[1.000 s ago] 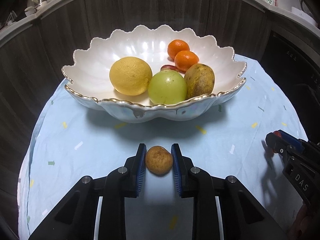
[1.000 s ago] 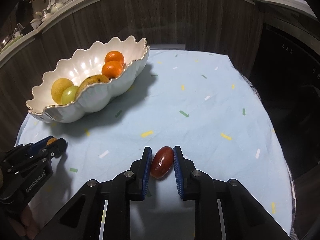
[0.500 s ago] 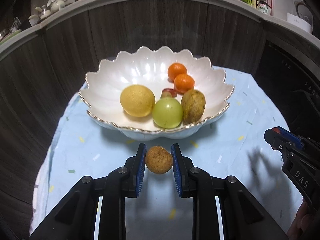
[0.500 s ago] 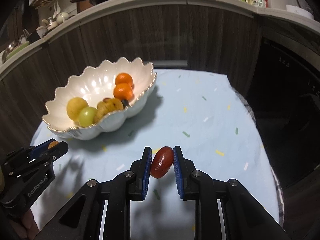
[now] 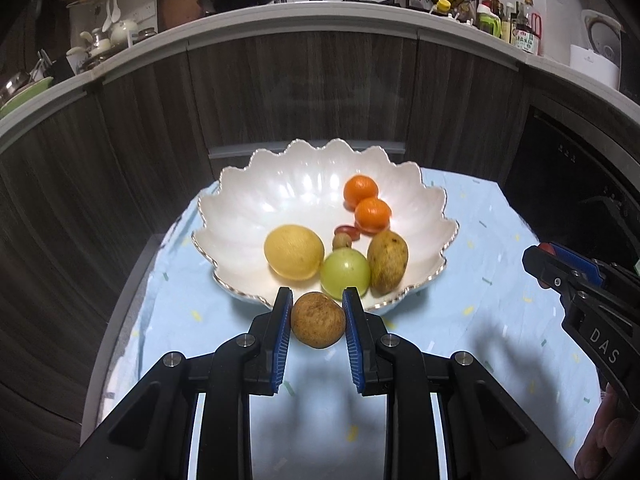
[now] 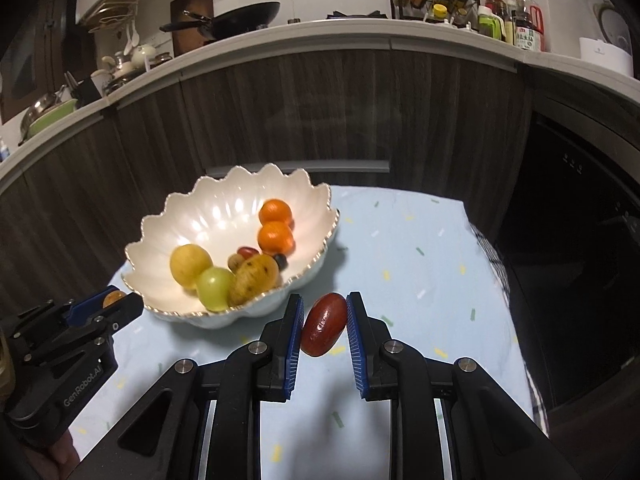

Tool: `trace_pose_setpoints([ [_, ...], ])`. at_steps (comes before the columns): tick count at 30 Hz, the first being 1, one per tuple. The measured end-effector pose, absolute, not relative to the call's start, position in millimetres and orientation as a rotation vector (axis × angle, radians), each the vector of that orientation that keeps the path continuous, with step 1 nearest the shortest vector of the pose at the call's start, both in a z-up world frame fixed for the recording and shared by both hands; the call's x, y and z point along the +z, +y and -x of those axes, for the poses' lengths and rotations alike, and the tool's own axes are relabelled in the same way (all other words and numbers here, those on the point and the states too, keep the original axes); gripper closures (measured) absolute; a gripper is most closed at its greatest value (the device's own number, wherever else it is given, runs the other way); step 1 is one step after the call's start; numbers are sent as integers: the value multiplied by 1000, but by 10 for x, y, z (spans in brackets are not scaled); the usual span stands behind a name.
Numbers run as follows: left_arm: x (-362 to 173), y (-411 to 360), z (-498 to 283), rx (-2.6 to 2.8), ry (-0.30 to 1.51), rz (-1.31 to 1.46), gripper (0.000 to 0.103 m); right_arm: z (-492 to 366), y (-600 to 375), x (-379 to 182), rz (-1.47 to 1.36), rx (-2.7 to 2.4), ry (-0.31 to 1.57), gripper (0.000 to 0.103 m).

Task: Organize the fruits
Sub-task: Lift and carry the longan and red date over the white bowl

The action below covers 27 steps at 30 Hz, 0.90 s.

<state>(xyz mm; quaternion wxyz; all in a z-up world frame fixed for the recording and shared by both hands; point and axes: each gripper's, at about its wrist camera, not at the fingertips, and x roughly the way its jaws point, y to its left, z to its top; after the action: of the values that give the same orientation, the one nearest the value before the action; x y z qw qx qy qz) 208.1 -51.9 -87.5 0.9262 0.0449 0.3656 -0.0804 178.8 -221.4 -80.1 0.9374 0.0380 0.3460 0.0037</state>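
Observation:
My left gripper (image 5: 317, 302) is shut on a small round brown fruit (image 5: 317, 319), held in the air just in front of the white scalloped bowl (image 5: 248, 200). Between the blue pads of my right gripper (image 6: 323, 307) a dark red oval fruit (image 6: 323, 329) is clamped, to the right of the bowl (image 6: 224, 200). Inside the bowl lie a yellow lemon (image 5: 293, 251), a green round fruit (image 5: 345, 273), a brownish oval fruit (image 5: 387, 261), two oranges (image 5: 372, 214) and some small red and brown fruits (image 5: 347, 233). Each gripper also shows in the other's view: right gripper (image 5: 538, 254), left gripper (image 6: 114, 300).
The bowl stands on a round table with a light blue cloth (image 6: 420, 264). Dark wood cabinet fronts (image 5: 320, 92) curve behind it under a counter (image 5: 320, 12) crowded with a pan, bottles and dishes. A dark appliance (image 6: 580, 240) stands at the right.
Both grippers have risen with their fruits still held. The table and bowl now look farther below, and more of the counter behind has come into view.

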Motion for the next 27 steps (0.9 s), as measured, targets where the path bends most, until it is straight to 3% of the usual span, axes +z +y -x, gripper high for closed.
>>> trace_pose_setpoints([
  [27, -620, -312, -2834, -126, 692, -96, 77, -2580, -2034, -636, -44, 45, 684, 80],
])
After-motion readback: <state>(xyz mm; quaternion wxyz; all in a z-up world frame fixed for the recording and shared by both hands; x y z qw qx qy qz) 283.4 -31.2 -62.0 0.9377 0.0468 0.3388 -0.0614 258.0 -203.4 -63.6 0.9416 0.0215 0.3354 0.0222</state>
